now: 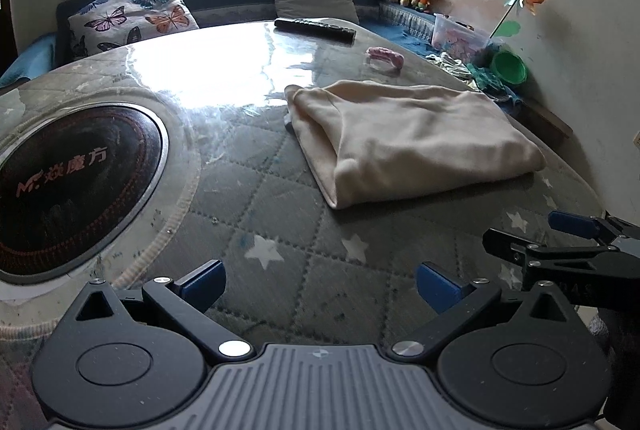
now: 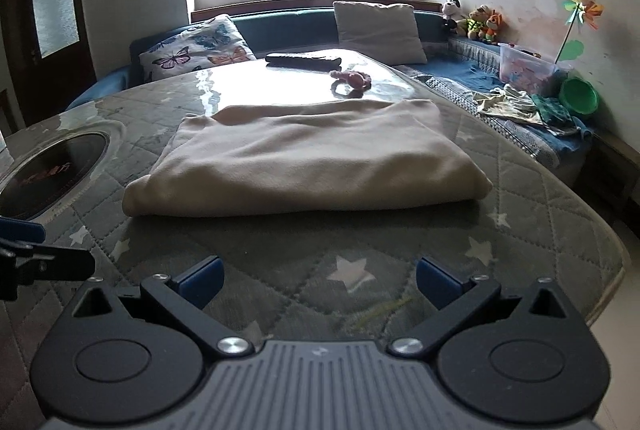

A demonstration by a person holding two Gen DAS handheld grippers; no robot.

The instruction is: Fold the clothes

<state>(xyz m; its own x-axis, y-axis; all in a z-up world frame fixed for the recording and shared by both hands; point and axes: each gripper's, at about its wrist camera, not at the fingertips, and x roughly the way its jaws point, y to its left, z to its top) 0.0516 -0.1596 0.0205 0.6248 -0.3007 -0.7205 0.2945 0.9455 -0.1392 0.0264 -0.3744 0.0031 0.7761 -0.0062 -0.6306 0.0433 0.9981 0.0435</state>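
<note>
A cream garment (image 1: 408, 138) lies folded into a thick rectangle on the quilted star-pattern table cover (image 1: 280, 214). In the right wrist view the garment (image 2: 308, 166) lies straight ahead. My left gripper (image 1: 320, 288) is open and empty, low over the cover, short of the garment and to its left. My right gripper (image 2: 318, 284) is open and empty, just in front of the garment's near fold. The right gripper also shows at the right edge of the left wrist view (image 1: 560, 242).
A round black cooktop (image 1: 68, 186) is set into the table at the left. A remote (image 1: 316, 28) and a pink toy (image 1: 386, 56) lie at the far end. Cushions (image 1: 132, 14), a bench with loose clothes (image 2: 520, 104), a plastic box (image 2: 524, 68) and a green bowl (image 2: 578, 96) ring the table.
</note>
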